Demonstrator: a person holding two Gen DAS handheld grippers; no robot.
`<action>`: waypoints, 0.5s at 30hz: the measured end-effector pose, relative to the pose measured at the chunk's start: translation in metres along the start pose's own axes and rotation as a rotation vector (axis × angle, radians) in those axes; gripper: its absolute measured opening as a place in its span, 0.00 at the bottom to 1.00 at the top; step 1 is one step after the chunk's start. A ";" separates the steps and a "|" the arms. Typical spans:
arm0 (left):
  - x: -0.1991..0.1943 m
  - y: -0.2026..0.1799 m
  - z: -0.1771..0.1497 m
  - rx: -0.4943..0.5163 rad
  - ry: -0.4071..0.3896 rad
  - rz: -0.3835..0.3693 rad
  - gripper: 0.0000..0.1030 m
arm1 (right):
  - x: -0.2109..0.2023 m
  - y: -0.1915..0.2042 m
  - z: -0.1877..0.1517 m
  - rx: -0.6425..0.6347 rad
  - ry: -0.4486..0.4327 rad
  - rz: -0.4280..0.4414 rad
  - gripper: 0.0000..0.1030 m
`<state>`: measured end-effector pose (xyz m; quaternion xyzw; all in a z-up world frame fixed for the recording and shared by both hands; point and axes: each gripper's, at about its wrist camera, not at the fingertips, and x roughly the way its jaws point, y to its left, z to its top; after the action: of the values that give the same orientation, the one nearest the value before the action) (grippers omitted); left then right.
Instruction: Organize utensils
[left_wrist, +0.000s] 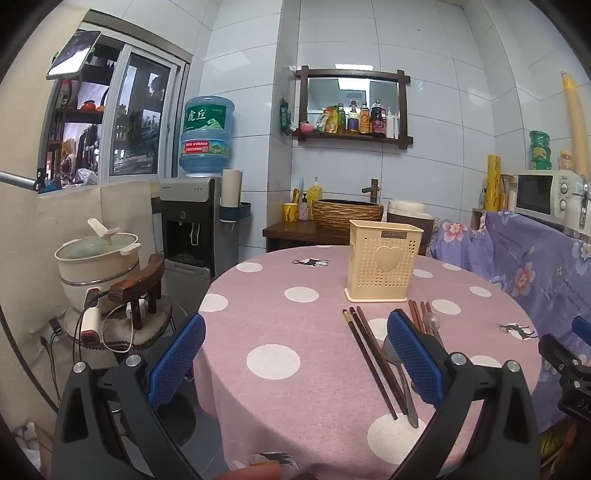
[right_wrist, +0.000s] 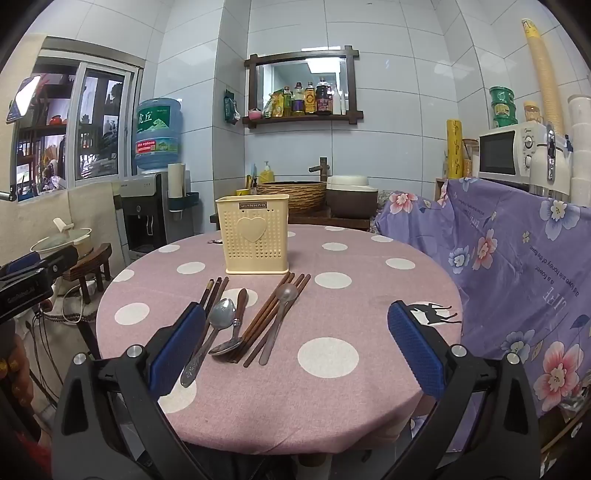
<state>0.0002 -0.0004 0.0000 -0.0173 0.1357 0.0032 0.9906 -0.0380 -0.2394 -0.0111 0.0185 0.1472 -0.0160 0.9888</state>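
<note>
Both grippers, left gripper (left_wrist: 295, 354) and right gripper (right_wrist: 295, 343), gape wide, fingers empty; spoons (right_wrist: 221, 317) and chopsticks (right_wrist: 266, 317) lie before the cream holder (right_wrist: 255, 236).

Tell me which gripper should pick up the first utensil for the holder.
Probably the right gripper: open, with the spoons and chopsticks lying just ahead between its fingers. The left gripper, also open, faces bare tablecloth.

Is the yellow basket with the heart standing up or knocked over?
Standing up. The yellow basket sits flat on its base on the pink dotted tablecloth, open end upward, heart facing the cameras. Whether anything is inside cannot be told.
</note>
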 end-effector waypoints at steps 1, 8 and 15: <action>0.000 0.000 0.000 0.000 -0.001 0.000 0.95 | 0.000 0.000 0.000 0.000 0.001 0.000 0.95; 0.000 0.000 0.000 -0.001 -0.002 0.002 0.95 | 0.000 0.000 0.000 0.002 0.000 -0.001 0.95; 0.001 0.005 -0.002 -0.003 0.007 -0.012 0.95 | 0.001 0.000 -0.001 0.002 0.001 0.001 0.95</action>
<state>0.0007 0.0048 -0.0022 -0.0195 0.1388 -0.0027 0.9901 -0.0373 -0.2392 -0.0121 0.0195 0.1477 -0.0156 0.9887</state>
